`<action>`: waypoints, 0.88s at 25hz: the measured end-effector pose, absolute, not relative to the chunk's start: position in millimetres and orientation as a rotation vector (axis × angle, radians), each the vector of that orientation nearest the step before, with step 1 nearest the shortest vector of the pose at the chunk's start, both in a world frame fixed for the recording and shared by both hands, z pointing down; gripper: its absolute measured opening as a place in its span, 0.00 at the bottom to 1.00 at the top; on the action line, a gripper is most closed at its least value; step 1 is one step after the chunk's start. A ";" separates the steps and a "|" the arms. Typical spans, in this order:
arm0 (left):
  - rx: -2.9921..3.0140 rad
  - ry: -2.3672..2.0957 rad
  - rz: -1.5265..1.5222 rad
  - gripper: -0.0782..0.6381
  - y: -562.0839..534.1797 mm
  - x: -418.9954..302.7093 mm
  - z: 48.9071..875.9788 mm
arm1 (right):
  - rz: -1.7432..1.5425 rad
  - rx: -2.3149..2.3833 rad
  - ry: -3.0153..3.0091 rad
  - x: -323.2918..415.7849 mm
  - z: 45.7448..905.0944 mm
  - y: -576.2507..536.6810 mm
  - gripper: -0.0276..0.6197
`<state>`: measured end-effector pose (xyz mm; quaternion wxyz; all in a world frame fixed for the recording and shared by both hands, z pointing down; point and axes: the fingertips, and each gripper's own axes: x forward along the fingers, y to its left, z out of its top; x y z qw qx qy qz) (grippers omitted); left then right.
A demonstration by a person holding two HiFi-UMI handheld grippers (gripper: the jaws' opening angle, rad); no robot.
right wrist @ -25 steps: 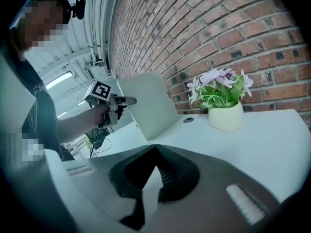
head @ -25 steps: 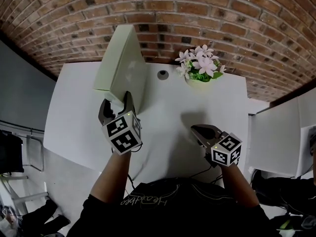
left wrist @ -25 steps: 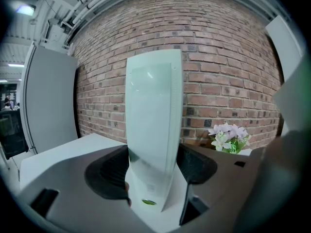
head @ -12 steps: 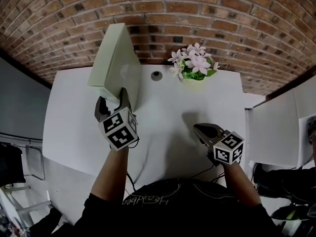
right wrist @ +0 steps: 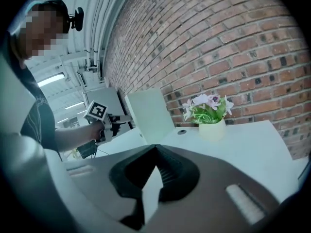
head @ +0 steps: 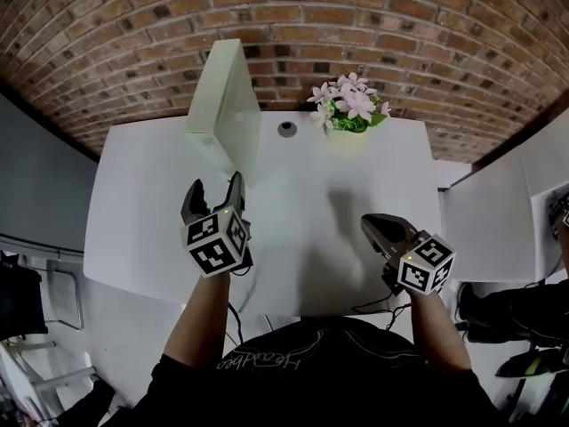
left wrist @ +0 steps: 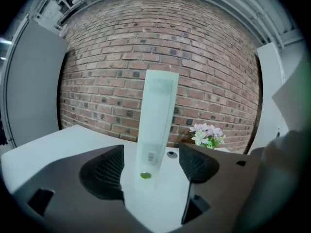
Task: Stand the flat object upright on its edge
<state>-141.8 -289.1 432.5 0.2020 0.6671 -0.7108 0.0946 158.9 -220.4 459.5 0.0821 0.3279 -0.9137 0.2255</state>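
- Pale green flat box: stands upright on one narrow edge on the white bench, close to the far edge and left of its middle. It leans on nothing visible. A small label and a round green sticker sit low on the narrow face turned toward the person.
- Left tool: jaws wide apart, and they have just been opening. The box stands just beyond the pads, in line with the gap; neither pad presses on it and nothing lies between them. The tool is over the bench, nearer the near edge than the box.
- Right tool: jaws together with nothing gripped. It is held above the near right part of the bench, well apart from the box.
- Potted flowers: pink and white blooms in a pale pot, at the far edge, right of the box.
- Round cable hole: set in the bench top between the box and the pot.
- Brick wall: red-brown, directly behind the far edge of the bench.
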 end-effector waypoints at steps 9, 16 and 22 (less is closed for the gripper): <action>2.059 -1.597 0.140 0.52 -181.1 -113.8 406.6 | 0.623 0.893 -2.901 117.2 386.9 -155.6 0.05; 2.276 -1.240 0.068 0.40 -99.9 -74.2 360.2 | 0.563 0.784 -3.050 71.0 328.7 -91.1 0.05; 2.364 -1.142 -0.033 0.12 -47.7 -69.6 316.9 | 0.508 0.791 -3.061 41.3 300.2 -44.5 0.05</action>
